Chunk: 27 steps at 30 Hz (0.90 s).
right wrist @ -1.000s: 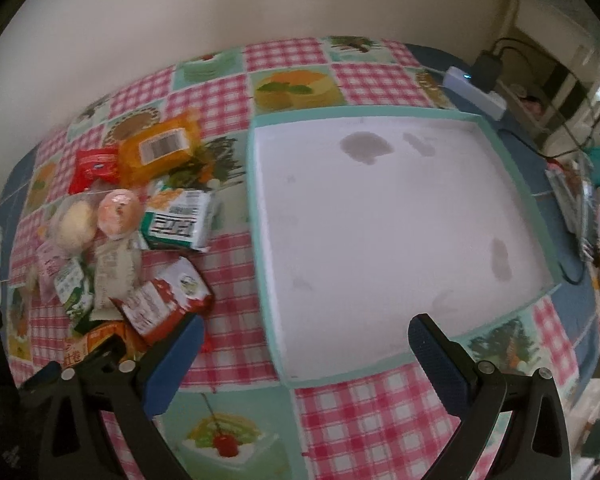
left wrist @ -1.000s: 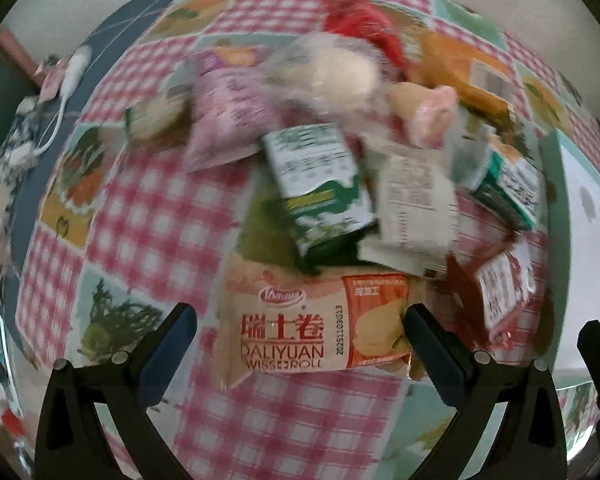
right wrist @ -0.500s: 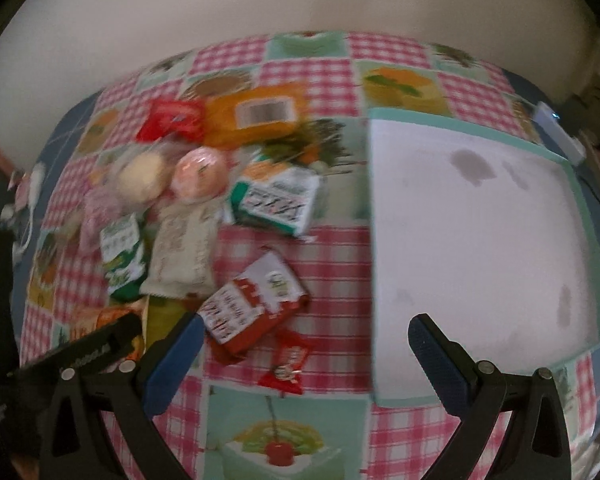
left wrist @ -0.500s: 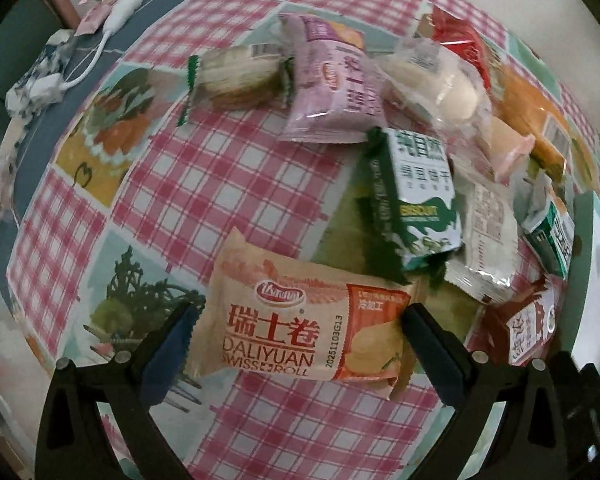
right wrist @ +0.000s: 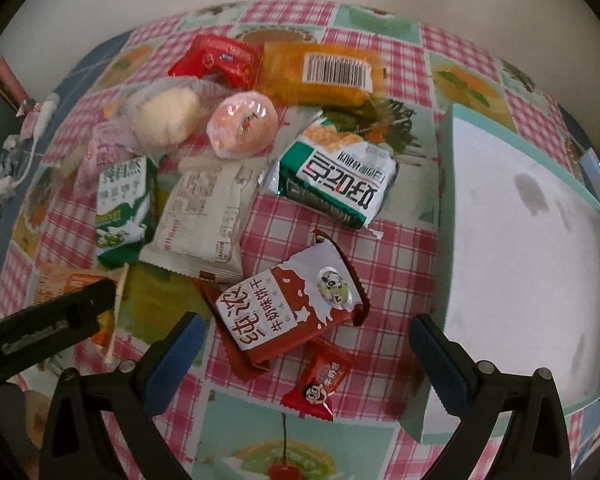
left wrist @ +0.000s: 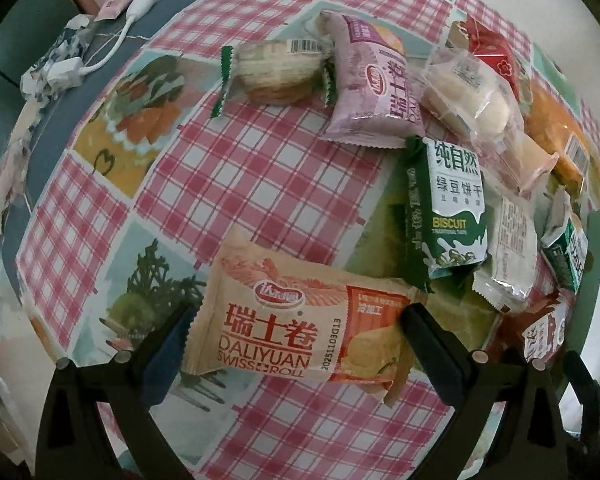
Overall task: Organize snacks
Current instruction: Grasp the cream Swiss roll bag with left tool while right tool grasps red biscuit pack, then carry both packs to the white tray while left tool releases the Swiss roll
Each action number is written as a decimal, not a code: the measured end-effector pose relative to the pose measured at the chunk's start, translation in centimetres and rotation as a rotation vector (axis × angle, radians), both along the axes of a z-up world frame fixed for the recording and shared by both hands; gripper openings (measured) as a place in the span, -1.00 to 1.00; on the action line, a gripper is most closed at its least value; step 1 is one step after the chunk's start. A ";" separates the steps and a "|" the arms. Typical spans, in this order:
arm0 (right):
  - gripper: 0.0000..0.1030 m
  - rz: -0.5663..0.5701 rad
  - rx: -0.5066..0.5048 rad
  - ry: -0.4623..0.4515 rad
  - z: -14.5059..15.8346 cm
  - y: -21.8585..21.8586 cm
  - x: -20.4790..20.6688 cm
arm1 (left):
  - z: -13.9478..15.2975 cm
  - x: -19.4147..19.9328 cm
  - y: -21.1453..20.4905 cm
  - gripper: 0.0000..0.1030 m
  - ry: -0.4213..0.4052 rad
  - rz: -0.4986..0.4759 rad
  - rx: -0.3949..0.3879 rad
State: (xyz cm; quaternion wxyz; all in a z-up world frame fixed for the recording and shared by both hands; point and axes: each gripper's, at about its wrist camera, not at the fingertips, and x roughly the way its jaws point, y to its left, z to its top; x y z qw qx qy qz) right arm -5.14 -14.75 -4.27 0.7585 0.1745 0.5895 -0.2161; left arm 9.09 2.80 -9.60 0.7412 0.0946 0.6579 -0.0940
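Wrapper (left wrist: 300, 320) reading "DALIYUAN SWISS ROLL" sits between left hand-held gripper (left wrist: 296, 340) fingers.

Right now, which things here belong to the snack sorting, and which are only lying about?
For the job: orange Swiss roll pack, green biscuit pack, brown milk biscuit pack, small red candy, teal tray.
Lying about: white cable, crumpled paper.

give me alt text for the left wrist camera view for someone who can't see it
The open left gripper straddles an orange Swiss roll packet lying on a checked tablecloth. Beyond it lies a heap of snacks, including a green biscuit pack and a purple packet.
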 end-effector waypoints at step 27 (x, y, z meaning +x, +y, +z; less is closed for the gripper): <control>0.40 -0.034 -0.020 -0.011 -1.1 -0.2 0.7 | 1.8 -3.0 -4.6 0.55 0.011 -0.078 -0.014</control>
